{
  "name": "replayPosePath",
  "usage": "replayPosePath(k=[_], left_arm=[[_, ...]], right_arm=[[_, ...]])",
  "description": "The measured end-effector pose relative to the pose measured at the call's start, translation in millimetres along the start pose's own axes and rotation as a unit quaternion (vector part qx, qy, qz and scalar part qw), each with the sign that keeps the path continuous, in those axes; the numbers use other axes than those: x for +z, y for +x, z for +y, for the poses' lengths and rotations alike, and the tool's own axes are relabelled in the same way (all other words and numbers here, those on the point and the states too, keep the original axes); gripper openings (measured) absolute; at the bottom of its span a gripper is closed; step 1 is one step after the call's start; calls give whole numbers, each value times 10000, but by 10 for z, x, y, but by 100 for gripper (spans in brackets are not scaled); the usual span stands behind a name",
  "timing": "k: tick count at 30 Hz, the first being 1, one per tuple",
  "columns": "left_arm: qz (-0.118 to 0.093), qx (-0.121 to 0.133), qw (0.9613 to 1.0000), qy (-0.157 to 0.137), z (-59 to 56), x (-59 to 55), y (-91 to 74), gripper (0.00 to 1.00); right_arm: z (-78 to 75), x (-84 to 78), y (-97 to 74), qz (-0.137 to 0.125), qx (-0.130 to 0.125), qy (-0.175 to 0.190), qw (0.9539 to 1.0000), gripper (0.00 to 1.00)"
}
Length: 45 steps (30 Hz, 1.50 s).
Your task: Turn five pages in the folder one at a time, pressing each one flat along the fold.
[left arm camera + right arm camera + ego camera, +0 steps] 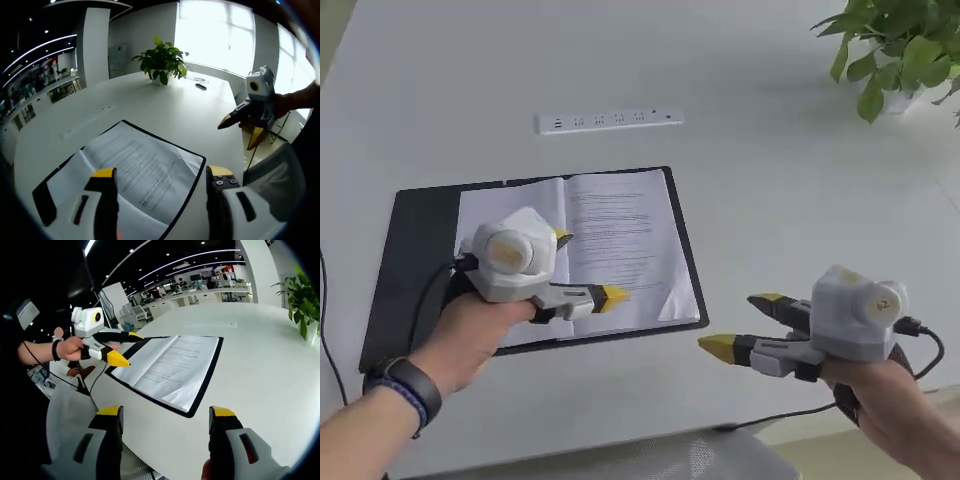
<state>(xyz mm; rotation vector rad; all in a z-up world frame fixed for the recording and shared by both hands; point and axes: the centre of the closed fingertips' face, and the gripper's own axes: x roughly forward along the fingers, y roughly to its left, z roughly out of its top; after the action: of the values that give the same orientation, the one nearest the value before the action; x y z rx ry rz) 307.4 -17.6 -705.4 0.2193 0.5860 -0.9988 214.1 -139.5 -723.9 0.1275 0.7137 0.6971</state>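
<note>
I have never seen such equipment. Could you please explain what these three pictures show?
There is no robot here: a person holds two tools, each ending in a two-fingered claw with yellow tips. The head view comes from a camera on the person's head. The two round pictures come from cameras riding on the left claw and the right claw. On the white table lie an open black folder with printed pages, a power strip and a potted plant. Both claws are open and hold nothing.
</note>
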Motion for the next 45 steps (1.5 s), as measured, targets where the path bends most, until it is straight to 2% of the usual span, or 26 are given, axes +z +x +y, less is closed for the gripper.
replayPosePath(k=[7,10,14,23,27,30,32,43,45], left_arm=[[66,-217,9997,65,-186,20,349,71],[139,-244,9996,21,-251,-24,510,70],[287,-312,9991,-4,-344,-116,701,70],[530,-203,9983,118,-420,-295,1008,66],[624,-146,9976,259,-453,-363,1072,66],[806,-135,9952,540,-482,-464,1095,65],[777,-69,9950,628,-484,-481,1102,64],[690,-140,9963,503,-429,-458,1092,62],[678,-157,9964,480,-386,-455,1098,59]], right_arm=[[16,5,-44,-92,28,45,9999,69],[20,36,-66,-203,29,129,9997,69],[18,16,-63,-180,27,101,9998,69],[-7,-56,-53,-104,73,134,9998,69],[-20,-88,-33,-61,97,179,9998,68],[-34,-94,-8,-26,128,177,9998,68],[-48,-88,11,-26,148,197,9997,68],[-78,-22,167,-28,291,238,9993,66],[-79,-6,203,-27,327,232,9992,66]])
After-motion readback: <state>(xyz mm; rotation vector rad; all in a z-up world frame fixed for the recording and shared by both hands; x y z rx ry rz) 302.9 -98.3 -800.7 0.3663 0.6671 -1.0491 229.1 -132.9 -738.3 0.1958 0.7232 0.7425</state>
